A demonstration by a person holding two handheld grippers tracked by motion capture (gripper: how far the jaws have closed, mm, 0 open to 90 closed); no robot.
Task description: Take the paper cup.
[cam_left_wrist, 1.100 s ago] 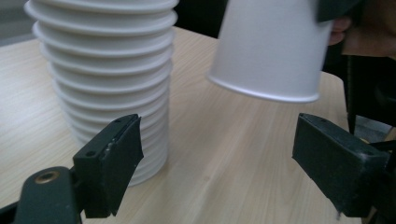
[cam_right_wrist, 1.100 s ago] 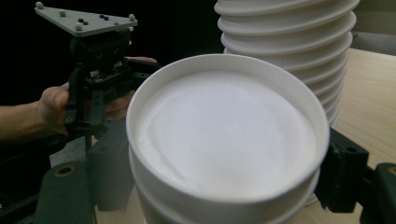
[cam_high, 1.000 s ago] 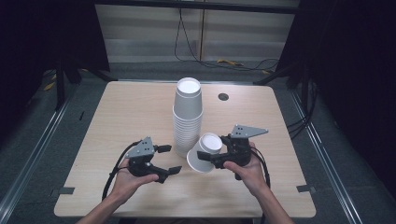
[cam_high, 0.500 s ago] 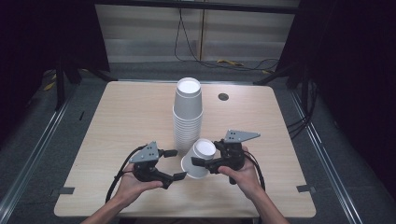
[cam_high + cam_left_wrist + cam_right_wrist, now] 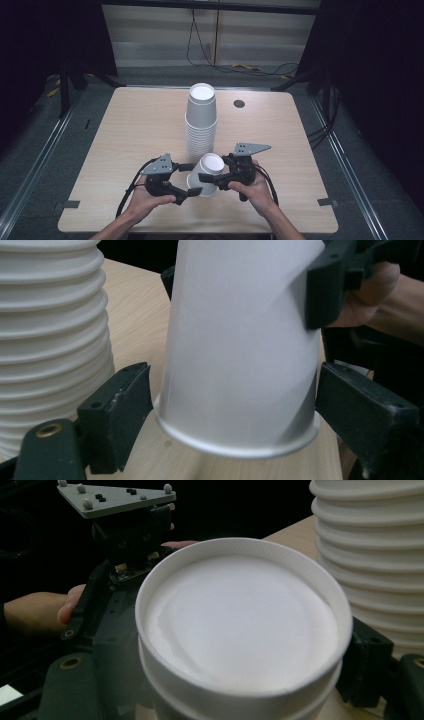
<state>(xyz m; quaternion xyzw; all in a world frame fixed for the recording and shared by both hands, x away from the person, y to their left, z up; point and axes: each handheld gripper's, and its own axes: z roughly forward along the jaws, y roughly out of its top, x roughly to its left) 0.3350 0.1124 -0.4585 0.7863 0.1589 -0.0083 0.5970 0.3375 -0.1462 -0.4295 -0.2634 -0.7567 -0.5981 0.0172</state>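
A tall stack of upside-down white paper cups (image 5: 201, 120) stands mid-table. In front of it a white cup (image 5: 207, 172), base up and tilted, sits low over the table. My right gripper (image 5: 214, 169) is shut on its upper wall; in the left gripper view one of its pads (image 5: 325, 285) presses the cup (image 5: 240, 350). My left gripper (image 5: 191, 180) straddles the cup's rim. Its jaws have just been opening, and the pads (image 5: 122, 415) stand off the rim. The right gripper view has the cup's base (image 5: 240, 620) between my right gripper's (image 5: 225, 680) jaws.
The wooden table (image 5: 125, 130) has a dark round hole (image 5: 239, 104) behind the stack. Grey tape tabs (image 5: 327, 202) mark its front corners. The stack (image 5: 50, 340) stands close behind the held cup. Cables lie on the floor beyond the far edge.
The right gripper has carried the cup left and down, bringing it between the left gripper's jaws. The left hand has edged slightly toward it.
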